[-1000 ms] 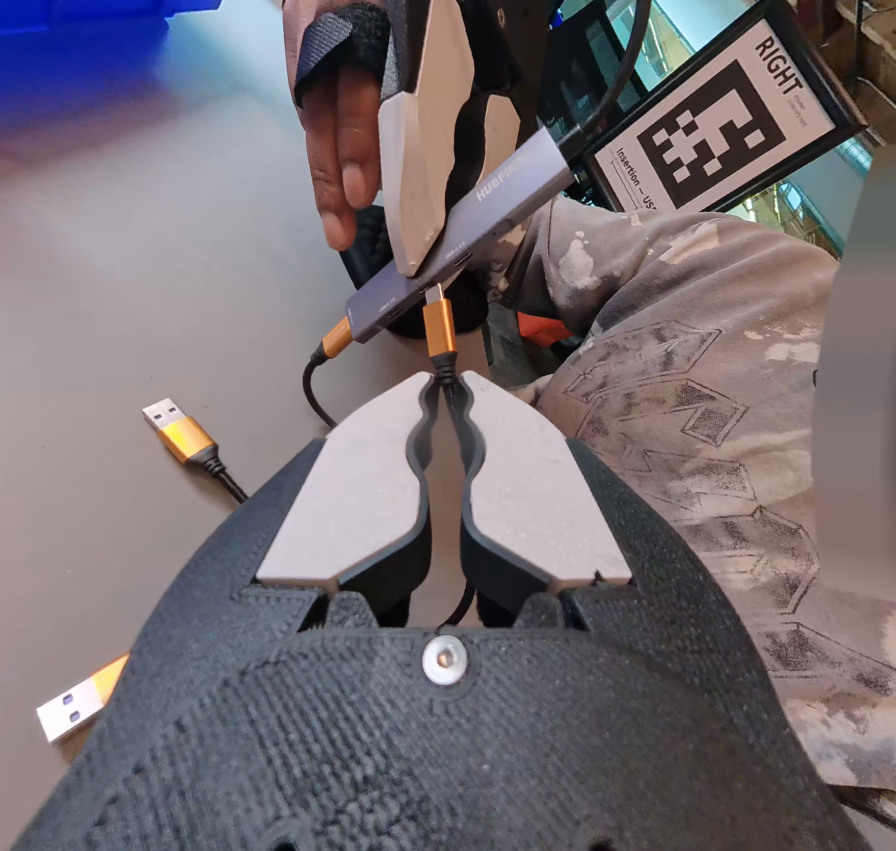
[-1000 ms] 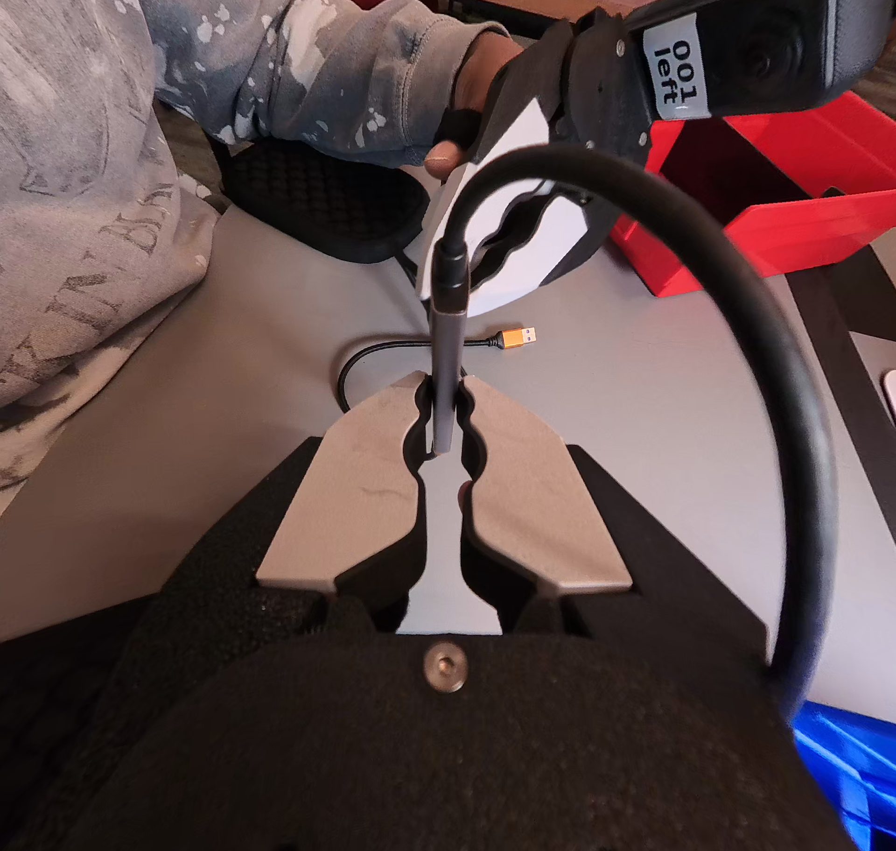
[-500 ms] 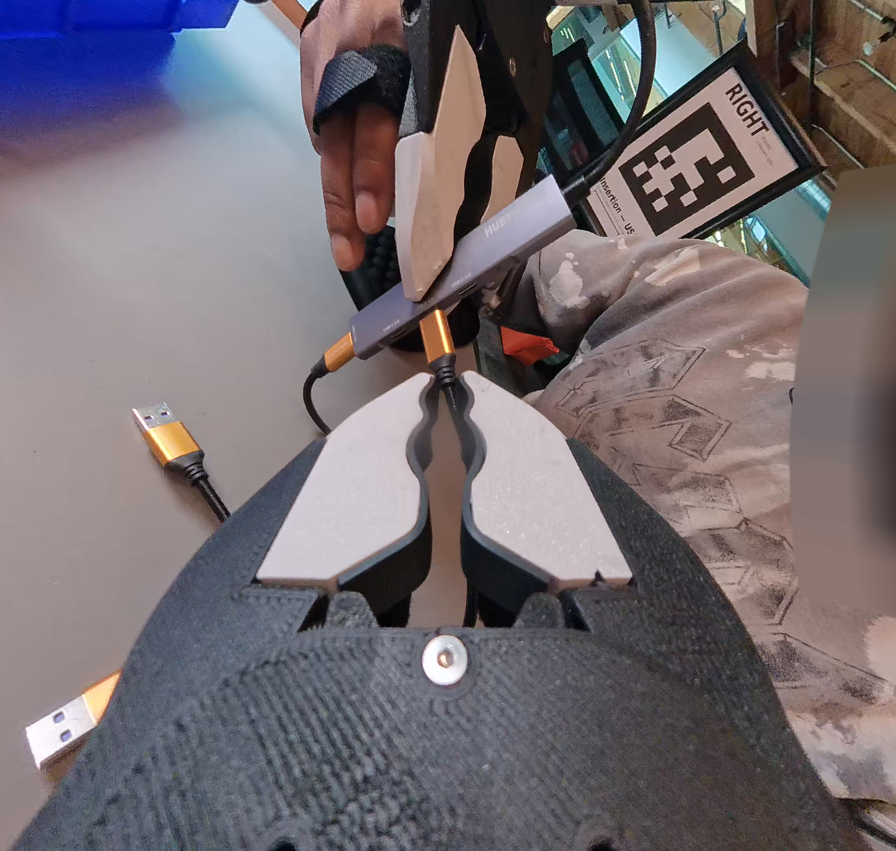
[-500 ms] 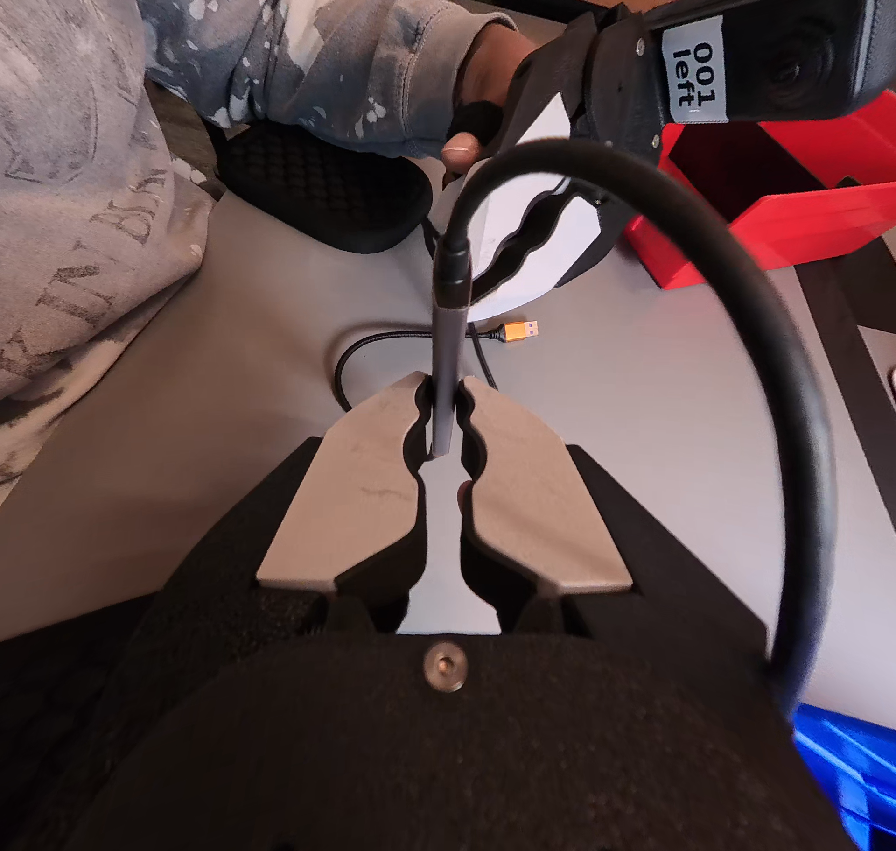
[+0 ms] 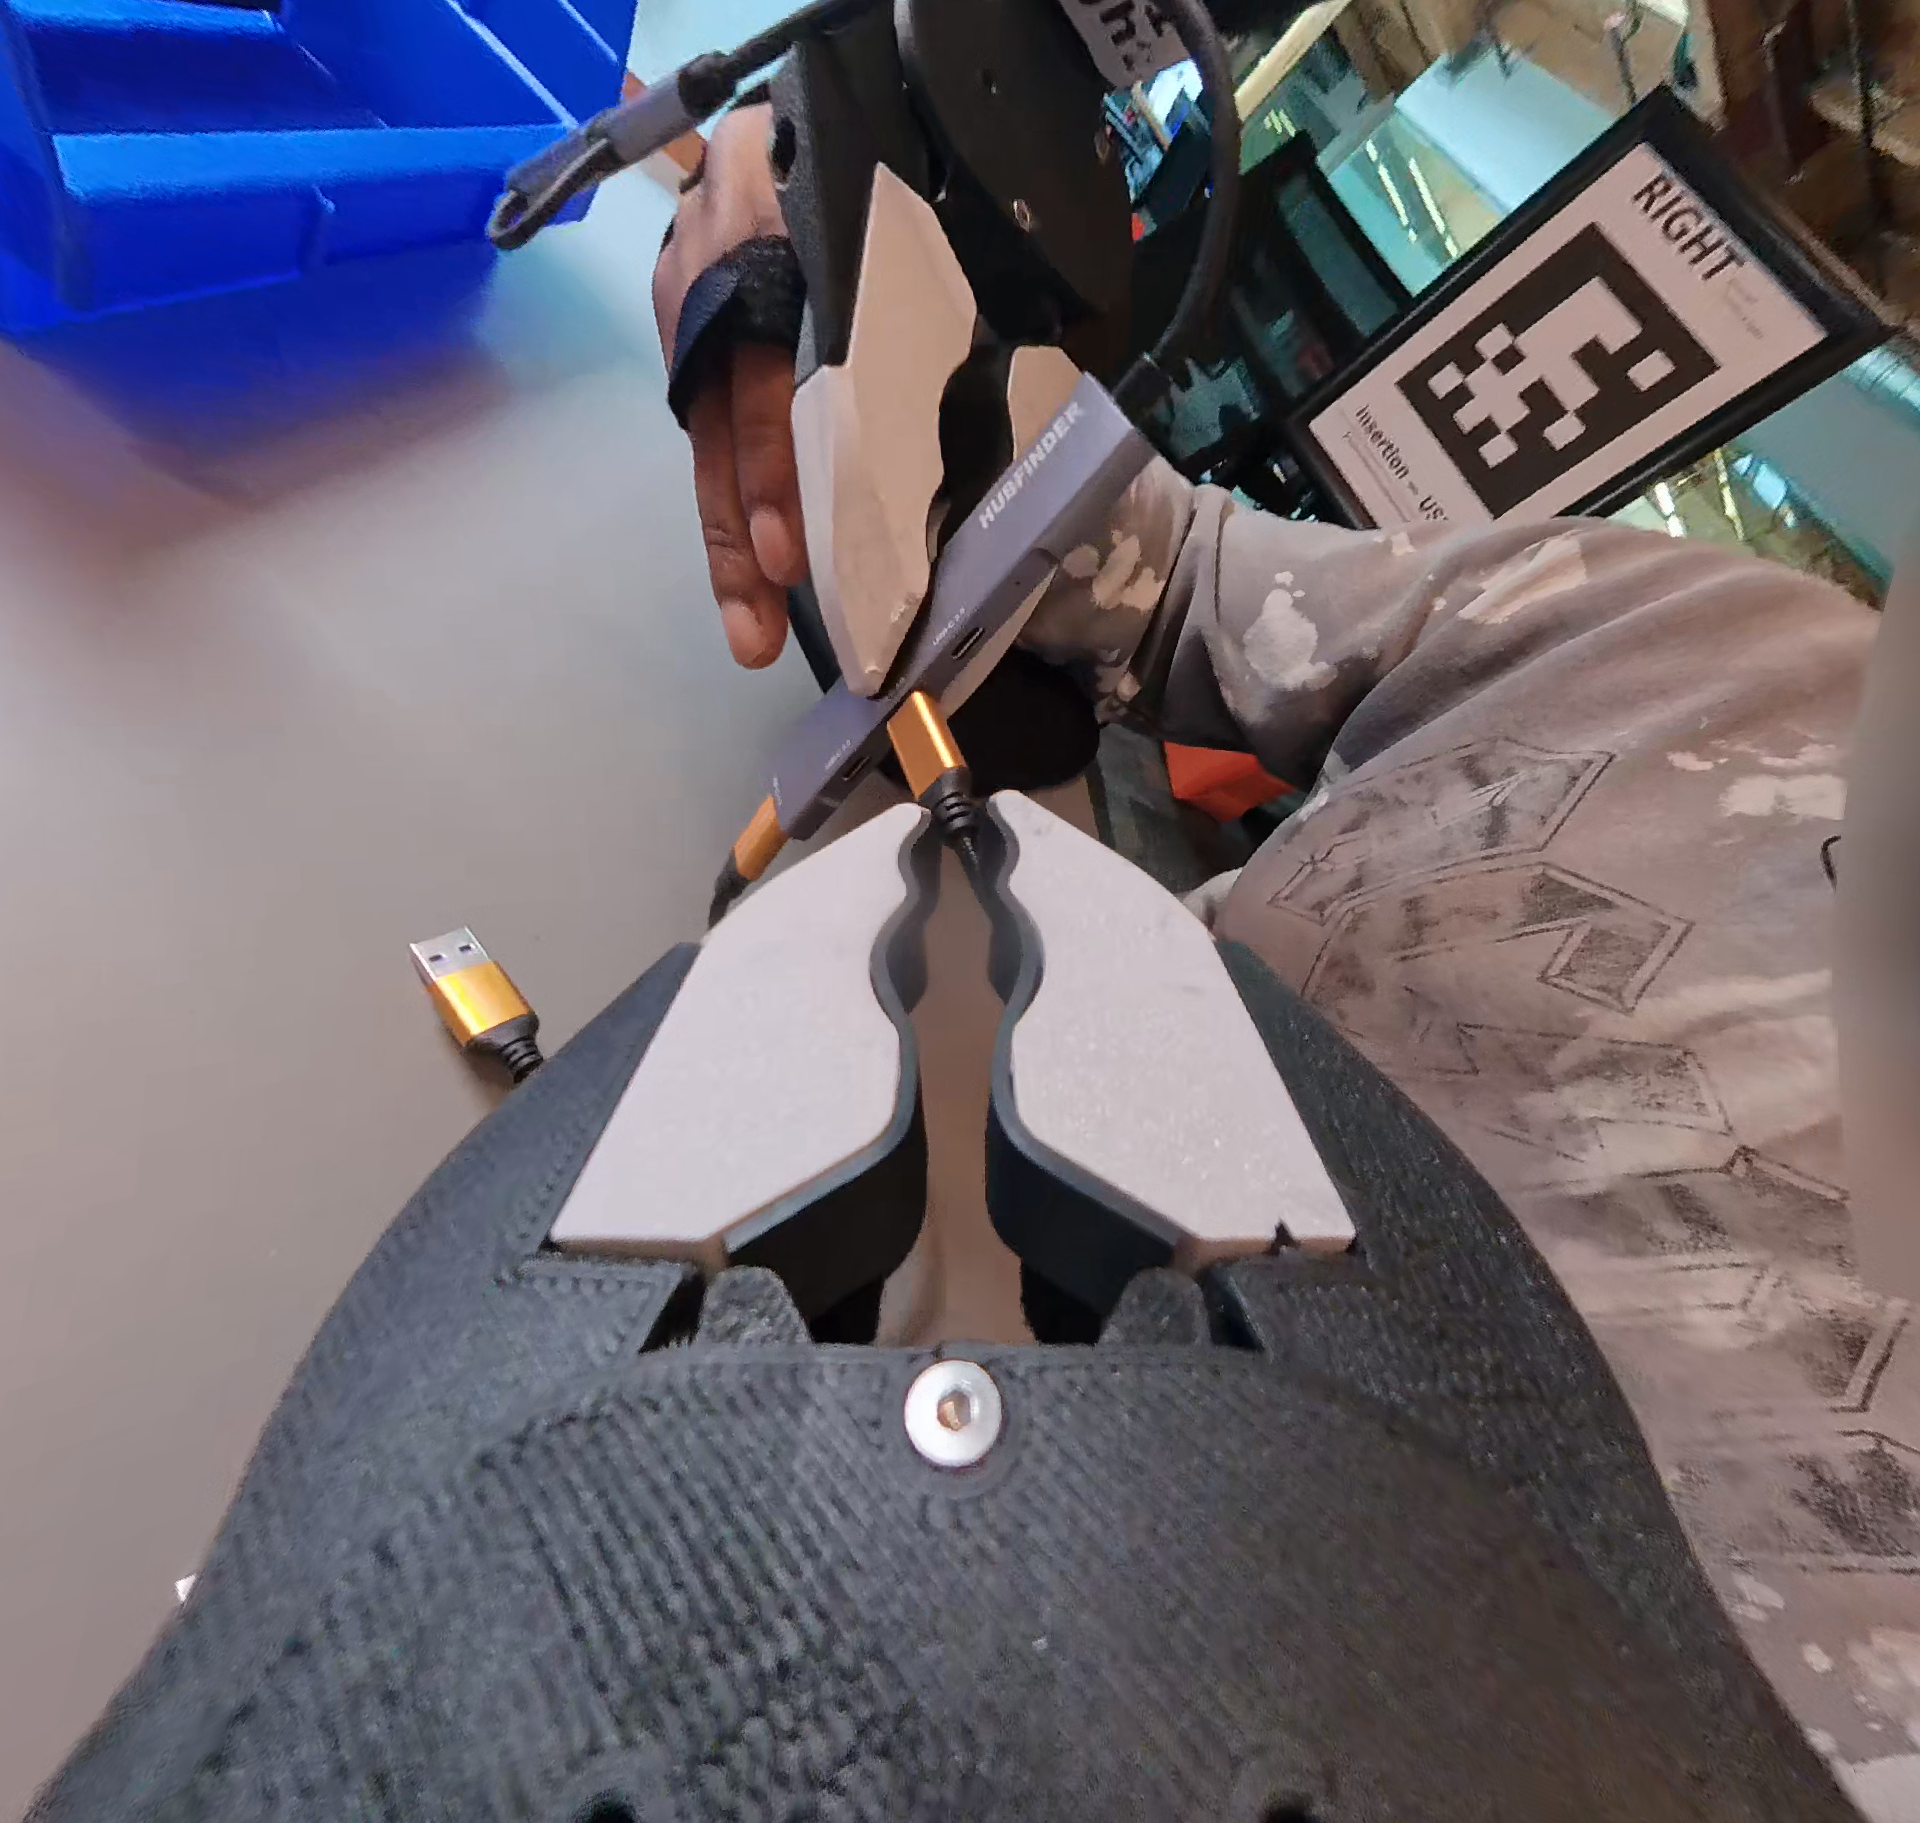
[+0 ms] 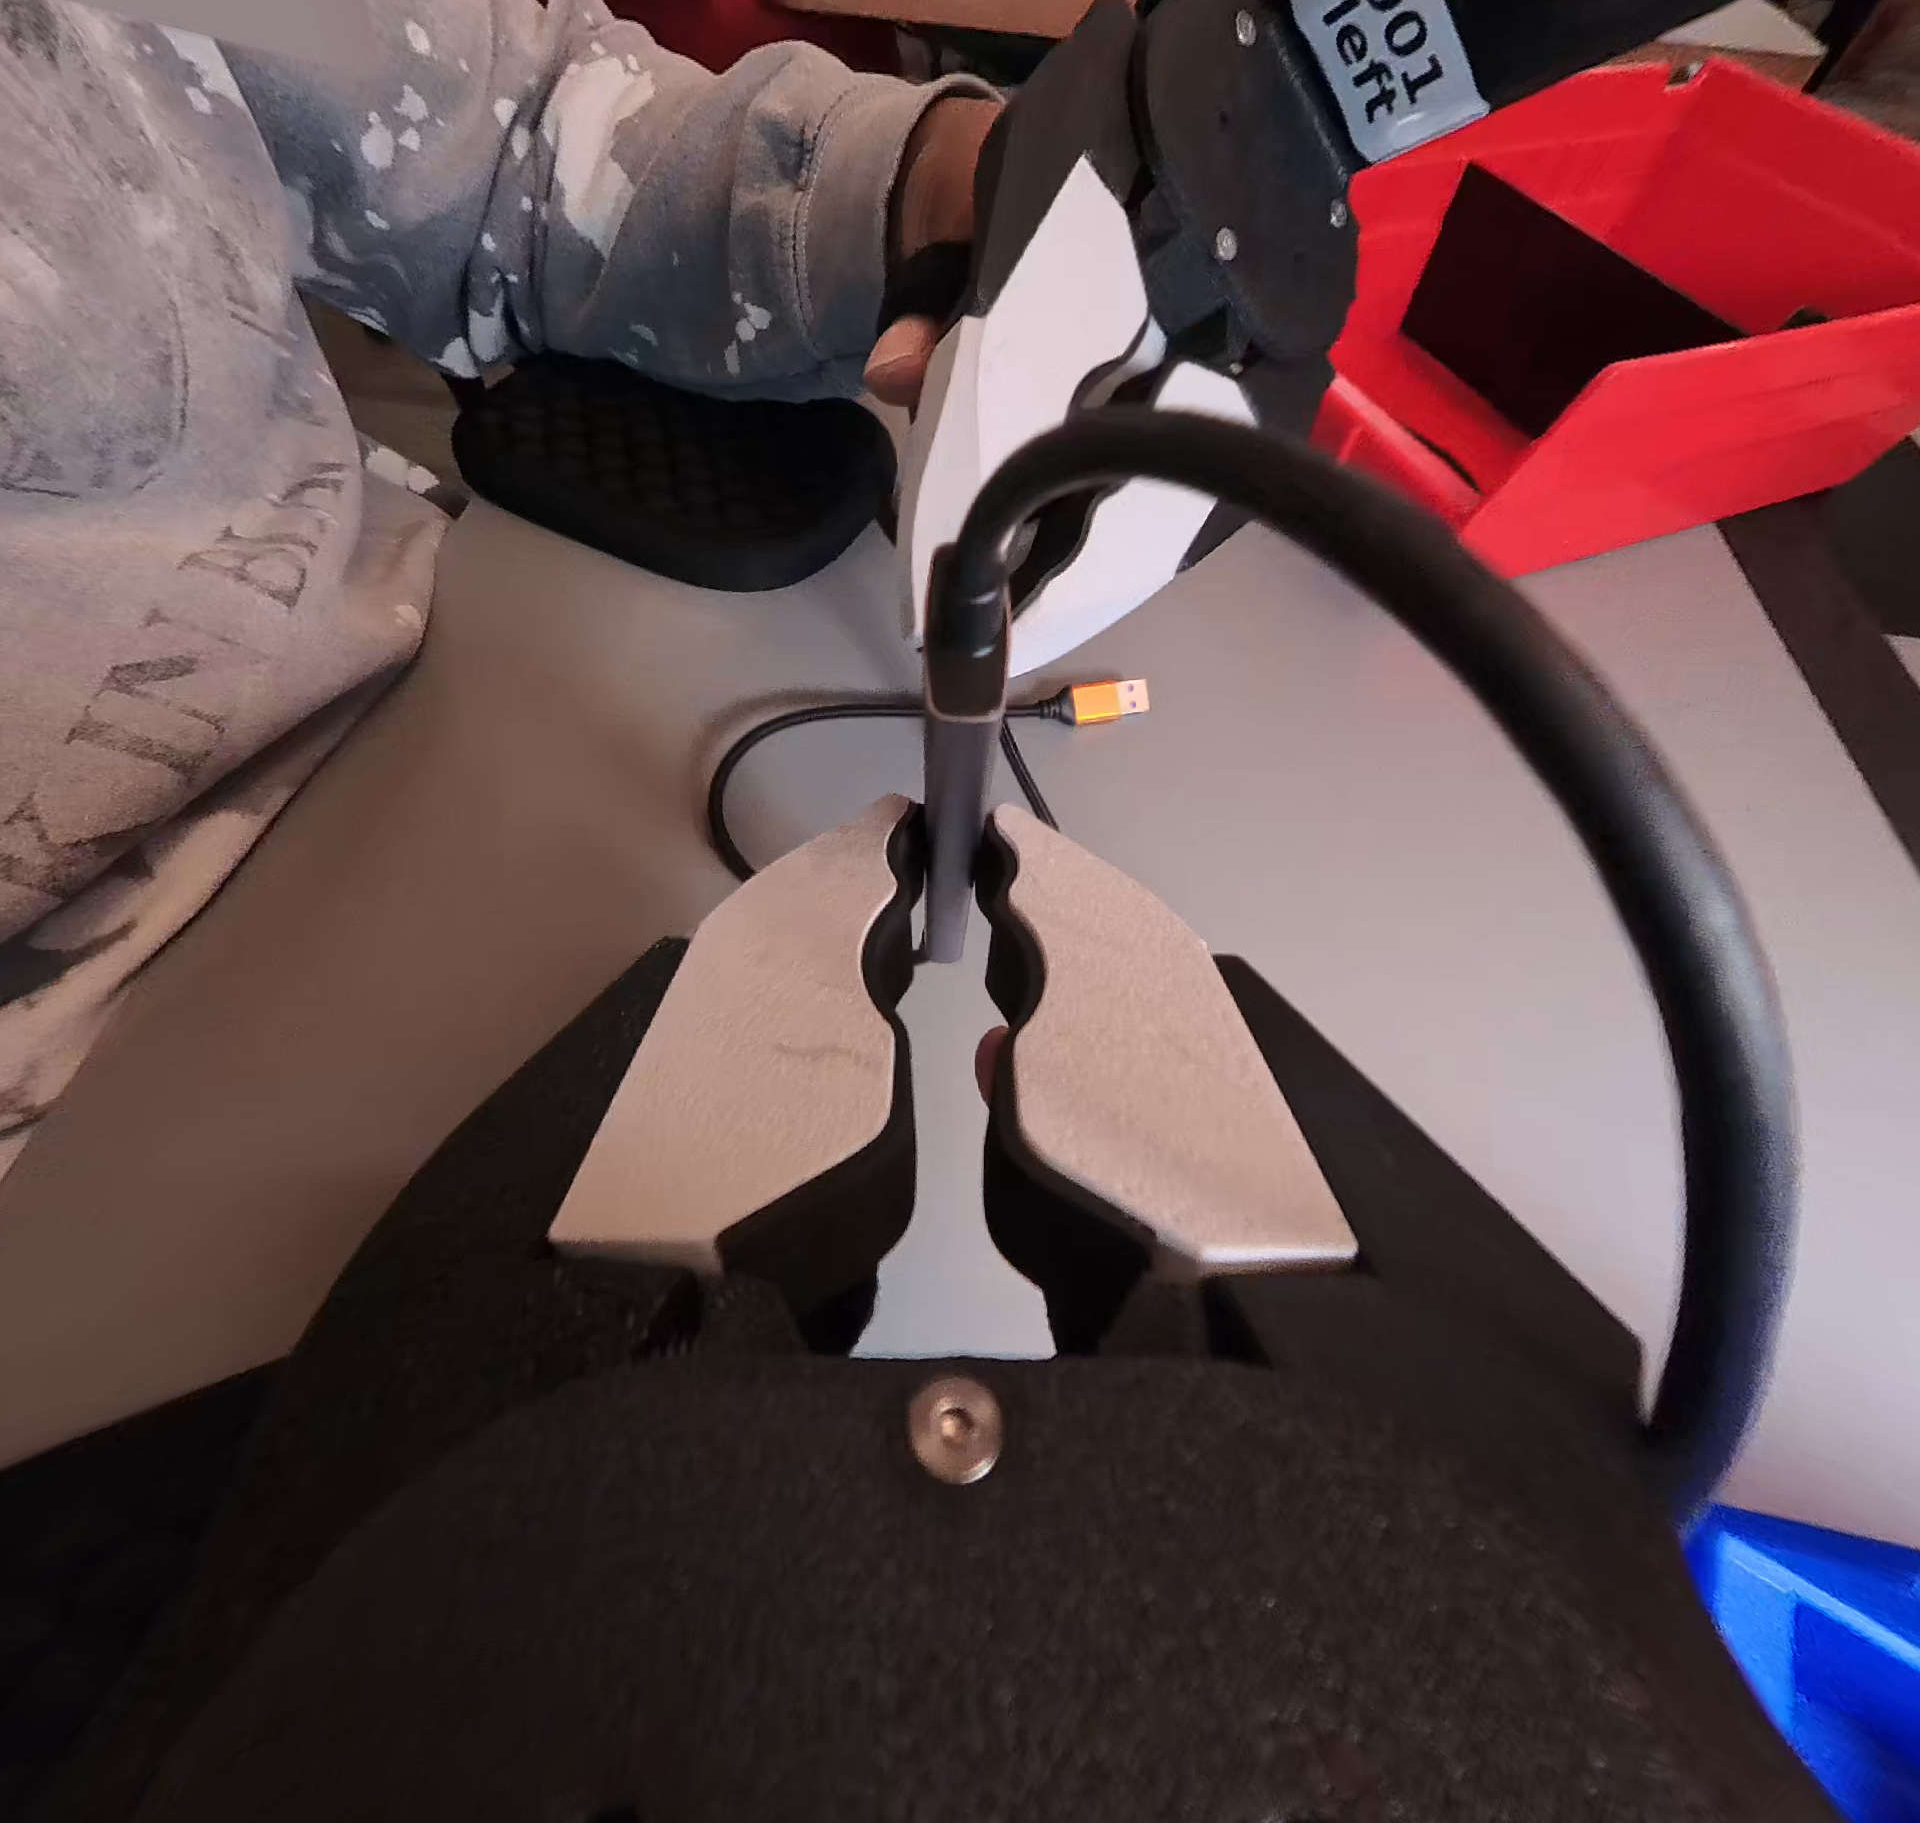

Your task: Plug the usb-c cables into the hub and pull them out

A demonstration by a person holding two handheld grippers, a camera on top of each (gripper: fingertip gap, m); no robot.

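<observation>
A grey USB hub [image 5: 1039, 485] is held off the table, tilted, by my right gripper [image 6: 951, 838], which is shut on it. In the right wrist view the hub [image 6: 958, 786] shows edge-on between the fingers. My left gripper [image 5: 958, 817] is shut on a black cable just behind its orange USB-C plug [image 5: 925, 745]. That plug sits in a side port of the hub. A second orange plug [image 5: 761, 833] sits at the hub's lower end. The left gripper's white fingers [image 6: 1018, 423] show beyond the hub.
A loose orange USB-A plug [image 5: 468, 989] lies on the grey table, also in the right wrist view [image 6: 1107, 701]. The hub's thick black lead [image 6: 1558, 734] arcs to the right. A blue bin [image 5: 260, 111], a red bin [image 6: 1662, 319], a framed marker sign [image 5: 1558, 350] and the person's sleeve [image 6: 623, 194] surround the spot. Only a small space, under 4 cm, lies between the two pairs of fingers.
The orange plug's metal tip has gone fully into the hub's side port. Both grippers have come closer together and the hub has tilted more steeply.
</observation>
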